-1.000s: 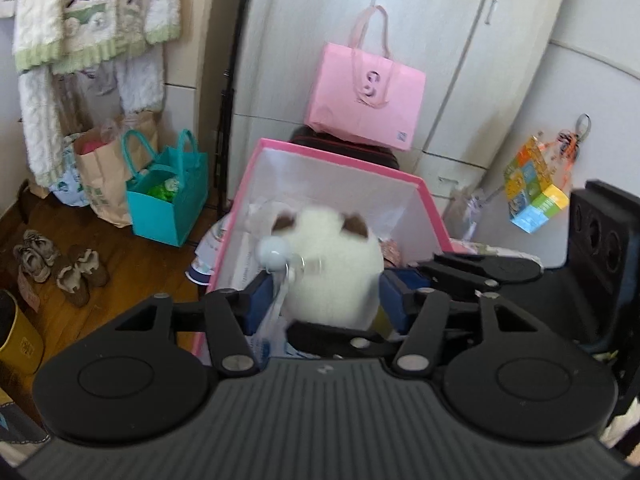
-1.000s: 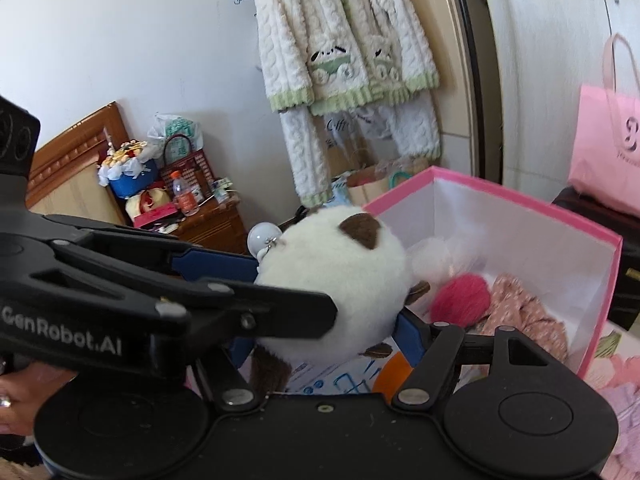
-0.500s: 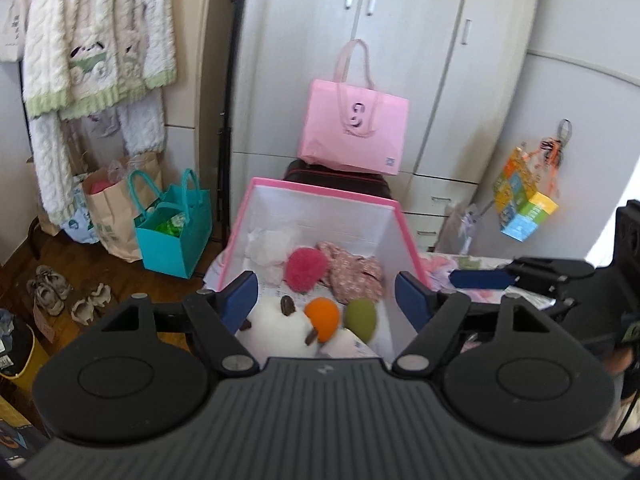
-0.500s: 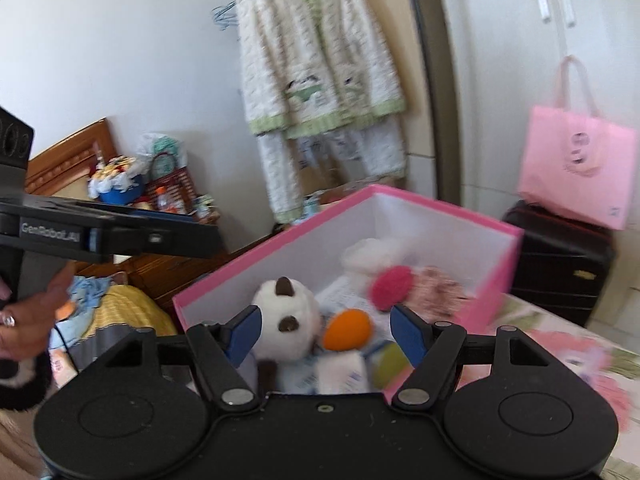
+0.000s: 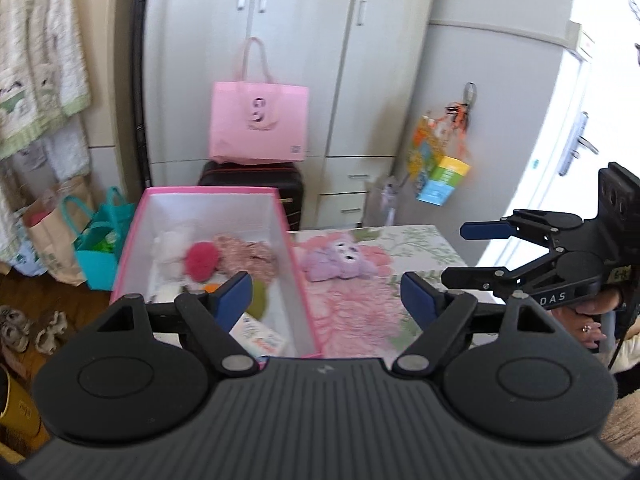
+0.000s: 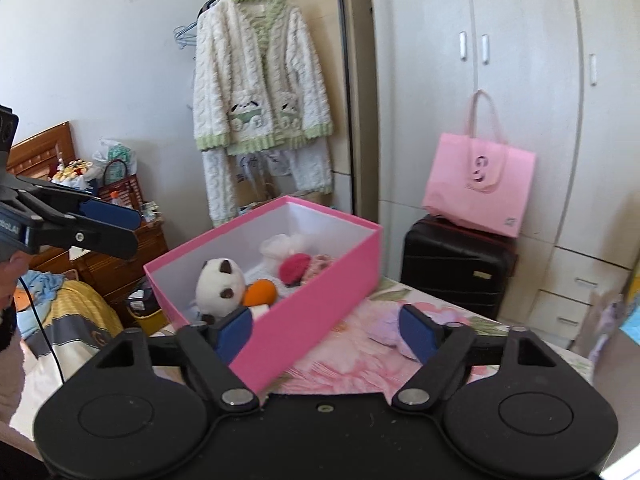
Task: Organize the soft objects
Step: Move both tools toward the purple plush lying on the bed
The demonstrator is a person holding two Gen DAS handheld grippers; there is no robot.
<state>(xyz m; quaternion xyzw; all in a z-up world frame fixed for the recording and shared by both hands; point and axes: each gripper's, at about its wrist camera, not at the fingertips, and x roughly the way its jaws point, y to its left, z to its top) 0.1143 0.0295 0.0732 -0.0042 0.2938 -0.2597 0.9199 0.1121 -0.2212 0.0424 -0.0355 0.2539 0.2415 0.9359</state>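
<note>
Left wrist view
Left hand-held gripper [image 5: 326, 294]: released, blue-padded fingers spread wide with nothing between them, low centre of the frame.
Pink rectangular cardboard box [image 5: 298, 280]: centre left, on the floral-cloth worktop [image 5: 408, 240].
Box contents: a round magenta fuzzy ball [image 5: 201, 259], a pinkish crumpled fabric piece [image 5: 246, 254], white fluff [image 5: 170, 244].
Lilac plush toy [image 5: 340, 260]: lies on the worktop just right of the box.
Right hand-held gripper [image 5: 456, 252]: right edge, fingers parted, empty.

Right wrist view
Right hand-held gripper [image 6: 326, 330]: released, low centre.
Pink box [image 6: 320, 284]: centre; holds a white plush ball with brown patches [image 6: 218, 284] touching an orange soft ball [image 6: 260, 292], with the magenta ball [image 6: 294, 266] behind.
Lilac plush [image 6: 386, 330]: right of the box, partly hidden by a finger.
Left hand-held gripper [image 6: 112, 224]: left edge, released.
</note>
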